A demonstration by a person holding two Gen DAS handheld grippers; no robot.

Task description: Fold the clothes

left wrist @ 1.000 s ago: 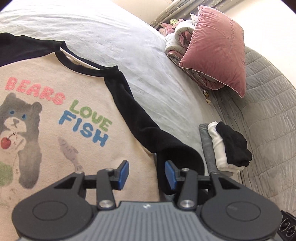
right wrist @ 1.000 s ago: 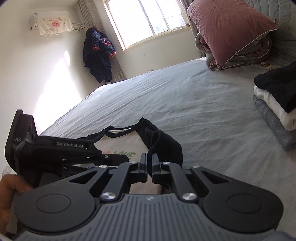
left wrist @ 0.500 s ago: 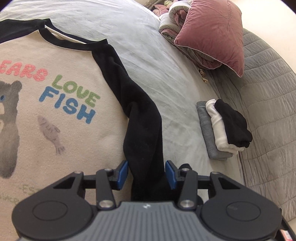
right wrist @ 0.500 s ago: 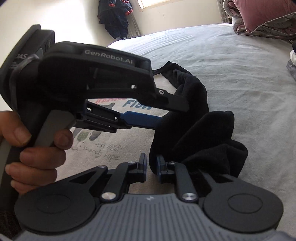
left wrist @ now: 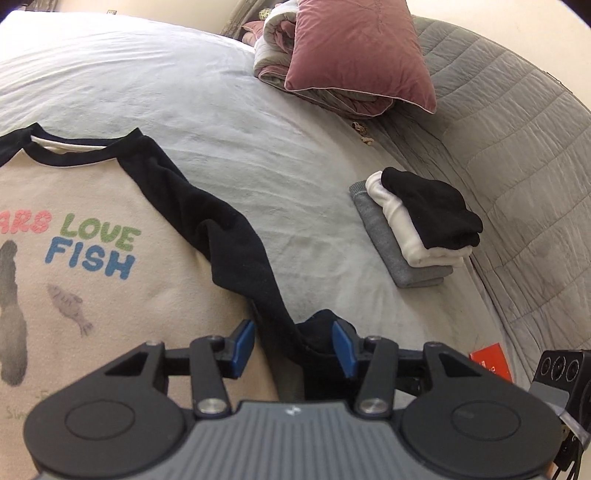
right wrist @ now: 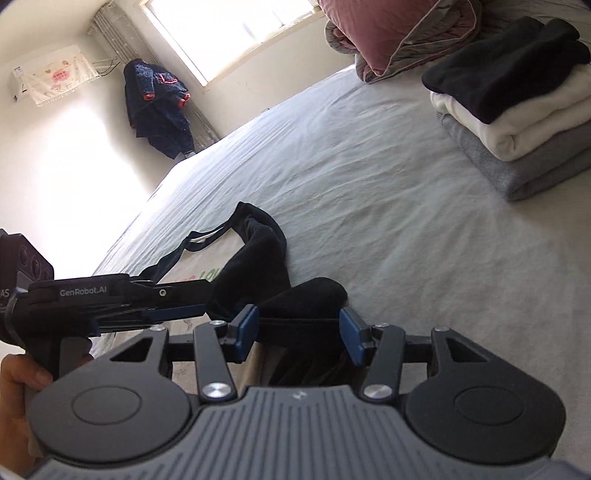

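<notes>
Left wrist view: my left gripper hangs low over the bed, jaws about half open, with the black sleeve of the raglan sweatshirt running down between them. Neither blue pad visibly presses the cloth, so I read this as a loose straddle, not a grip. The jaws have just widened a little. I judge the sleeve is being drawn in along the body's edge, ready to fold across the chest. The sweatshirt lies face up, cream body and black collar, printed "LOVE FISH" with a small grey fish. Further right sits a stack of folded clothes, grey under white under black, probably finished work parked out of the way. A pink pillow rests on rolled bedding at the bed's head.

Right wrist view: my right gripper has just been opening and now stands at a medium gape, the bunched sleeve cuff lying between the pads without being pinched; it looks freshly let go. The left gripper reaches in from the left, fingers against the same sleeve, a hand on its handle. The folded stack looms near right; a dark jacket hangs by the window.
</notes>
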